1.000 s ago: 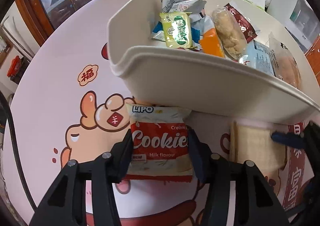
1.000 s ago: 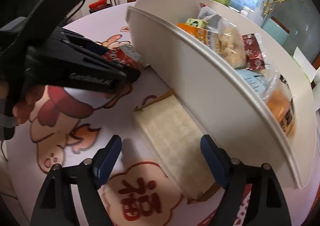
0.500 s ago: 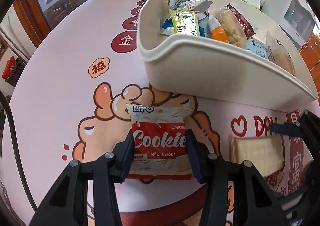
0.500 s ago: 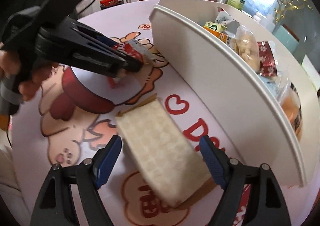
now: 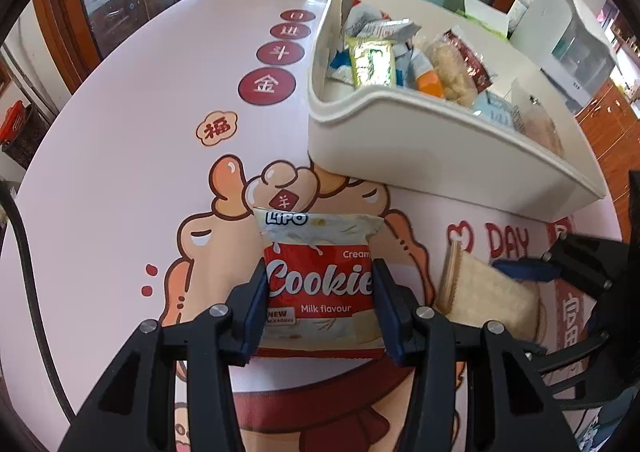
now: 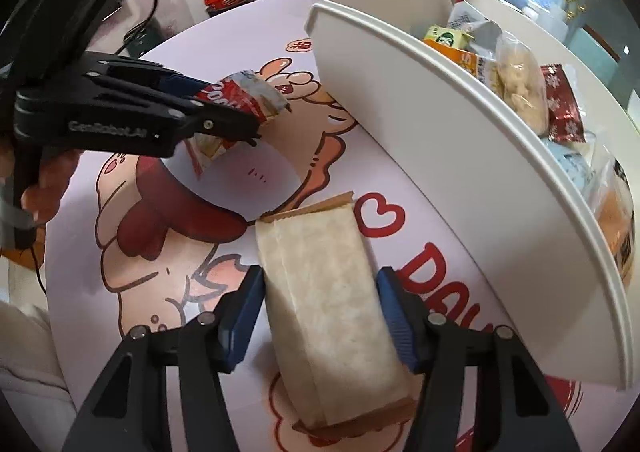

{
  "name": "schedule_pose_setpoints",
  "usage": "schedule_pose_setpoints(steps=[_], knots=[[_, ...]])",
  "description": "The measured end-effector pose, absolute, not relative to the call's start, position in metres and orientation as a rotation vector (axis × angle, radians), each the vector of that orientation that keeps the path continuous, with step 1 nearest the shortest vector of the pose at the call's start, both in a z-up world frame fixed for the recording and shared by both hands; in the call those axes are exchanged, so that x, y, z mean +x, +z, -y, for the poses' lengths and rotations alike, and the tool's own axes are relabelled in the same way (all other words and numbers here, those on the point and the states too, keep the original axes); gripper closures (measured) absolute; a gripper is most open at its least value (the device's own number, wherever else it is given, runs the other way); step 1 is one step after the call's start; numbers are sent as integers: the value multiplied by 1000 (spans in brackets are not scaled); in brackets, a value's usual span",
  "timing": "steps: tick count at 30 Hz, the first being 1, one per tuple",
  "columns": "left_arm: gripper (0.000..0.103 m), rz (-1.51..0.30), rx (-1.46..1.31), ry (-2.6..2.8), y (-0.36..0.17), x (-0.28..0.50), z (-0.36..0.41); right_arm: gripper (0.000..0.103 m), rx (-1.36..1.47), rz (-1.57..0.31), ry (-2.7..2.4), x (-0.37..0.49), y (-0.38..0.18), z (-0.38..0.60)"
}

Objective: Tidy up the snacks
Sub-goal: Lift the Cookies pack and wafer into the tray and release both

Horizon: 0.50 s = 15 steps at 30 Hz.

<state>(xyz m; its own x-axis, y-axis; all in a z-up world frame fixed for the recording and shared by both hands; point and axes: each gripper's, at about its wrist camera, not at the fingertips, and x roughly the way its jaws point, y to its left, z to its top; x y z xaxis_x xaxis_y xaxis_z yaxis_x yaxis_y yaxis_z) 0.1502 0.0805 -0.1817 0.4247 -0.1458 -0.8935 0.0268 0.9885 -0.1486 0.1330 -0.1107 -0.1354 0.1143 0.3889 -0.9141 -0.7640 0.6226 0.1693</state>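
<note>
2 snacks left outside the bin (image 5: 436,139)

The cookie pack (image 5: 320,284) is clamped in the left gripper (image 5: 320,312); the right gripper (image 6: 320,316) is closing around the beige packet (image 6: 324,292), pads not yet touching.

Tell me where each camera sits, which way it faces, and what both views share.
Left wrist: on the left gripper, looking steeply down at its held cookie packet; own black fingers show.
Right wrist: on the right gripper, looking steeply down; jaws closing around the beige wafer pack; a hand shows at left.
Shared: both packs, each other's gripper, white snack bin, cartoon tablecloth.
</note>
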Motion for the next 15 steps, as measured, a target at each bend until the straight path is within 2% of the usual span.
schedule_pose_setpoints(steps=[7, 15], knots=[[56, -1061, -93, -157, -145, 134, -64, 49, -232, -1151, 834, 122, -107, 127], [56, -939, -4, -257, -64, 144, -45, 51, -73, -1020, 751, 132, -33, 158]])
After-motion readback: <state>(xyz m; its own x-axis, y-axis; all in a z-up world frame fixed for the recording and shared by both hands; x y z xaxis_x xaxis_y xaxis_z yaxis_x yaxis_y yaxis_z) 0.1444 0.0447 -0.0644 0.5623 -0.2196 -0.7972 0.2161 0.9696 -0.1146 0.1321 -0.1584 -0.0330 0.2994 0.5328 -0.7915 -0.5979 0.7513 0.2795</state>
